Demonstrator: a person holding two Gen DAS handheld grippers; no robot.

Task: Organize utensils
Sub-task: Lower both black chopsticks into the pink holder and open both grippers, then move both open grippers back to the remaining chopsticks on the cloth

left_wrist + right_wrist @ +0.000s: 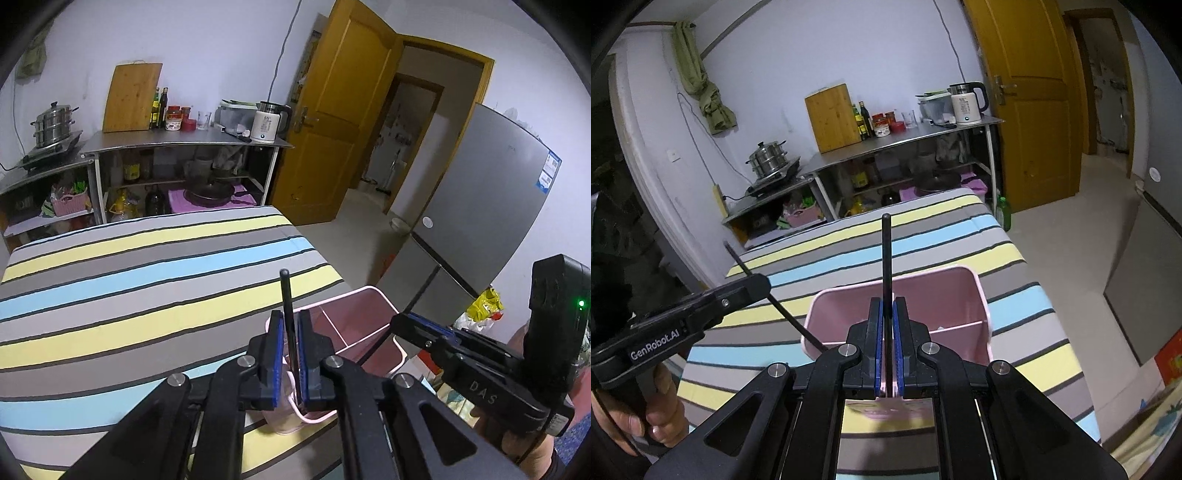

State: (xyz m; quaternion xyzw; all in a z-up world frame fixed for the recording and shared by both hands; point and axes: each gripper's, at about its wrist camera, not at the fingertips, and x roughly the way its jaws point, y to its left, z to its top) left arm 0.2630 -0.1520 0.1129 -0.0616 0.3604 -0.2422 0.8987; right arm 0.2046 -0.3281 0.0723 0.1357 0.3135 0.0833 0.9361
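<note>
A pink divided utensil bin [945,291] stands on the striped table, also seen in the left wrist view [354,317]. My left gripper [290,321] is shut on a thin black chopstick [287,306] that points up and away, just left of the bin. In the right wrist view that gripper [753,284] shows at the left with its stick [775,295] slanting down toward the bin's near left corner. My right gripper [887,310] is shut on another black chopstick [886,258], upright over the bin's near rim. It shows in the left wrist view [406,325] at the right.
The striped tablecloth [129,266] covers the table. Behind it stand steel shelves [177,142] with a cutting board, bottles, a kettle and a steamer pot [53,123]. A yellow door [332,122] and a grey fridge [480,206] are to the right.
</note>
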